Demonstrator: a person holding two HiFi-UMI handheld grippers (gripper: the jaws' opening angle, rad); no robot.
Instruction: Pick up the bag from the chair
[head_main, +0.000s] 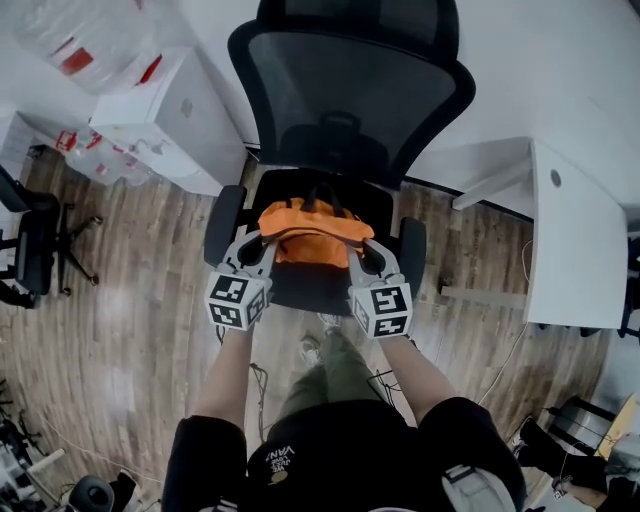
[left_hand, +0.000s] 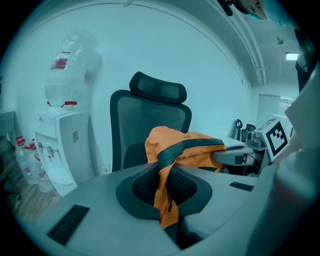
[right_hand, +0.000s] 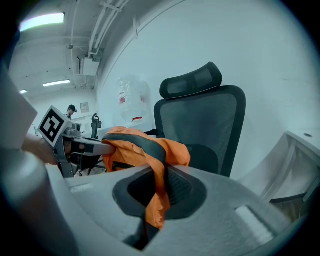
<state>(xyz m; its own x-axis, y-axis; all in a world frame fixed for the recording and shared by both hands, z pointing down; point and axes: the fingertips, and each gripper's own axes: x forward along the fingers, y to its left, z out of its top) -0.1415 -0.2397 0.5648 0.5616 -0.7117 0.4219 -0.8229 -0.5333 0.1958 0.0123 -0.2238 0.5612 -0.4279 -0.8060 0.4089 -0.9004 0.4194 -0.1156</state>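
An orange bag (head_main: 312, 232) with dark straps hangs between my two grippers, just above the seat of a black mesh office chair (head_main: 340, 95). My left gripper (head_main: 262, 240) is shut on the bag's left edge; orange cloth (left_hand: 167, 192) is pinched between its jaws. My right gripper (head_main: 362, 250) is shut on the right edge, with a fold of the bag (right_hand: 157, 195) hanging out of its jaws. Each gripper view shows the other gripper holding the far side of the bag (left_hand: 192, 147) (right_hand: 135, 147).
A white water dispenser (head_main: 165, 120) with a bottle stands left of the chair, and loose bottles lie beside it. A white desk (head_main: 575, 240) stands to the right. Another dark chair (head_main: 30, 250) is at the far left. The floor (head_main: 130, 320) is wood.
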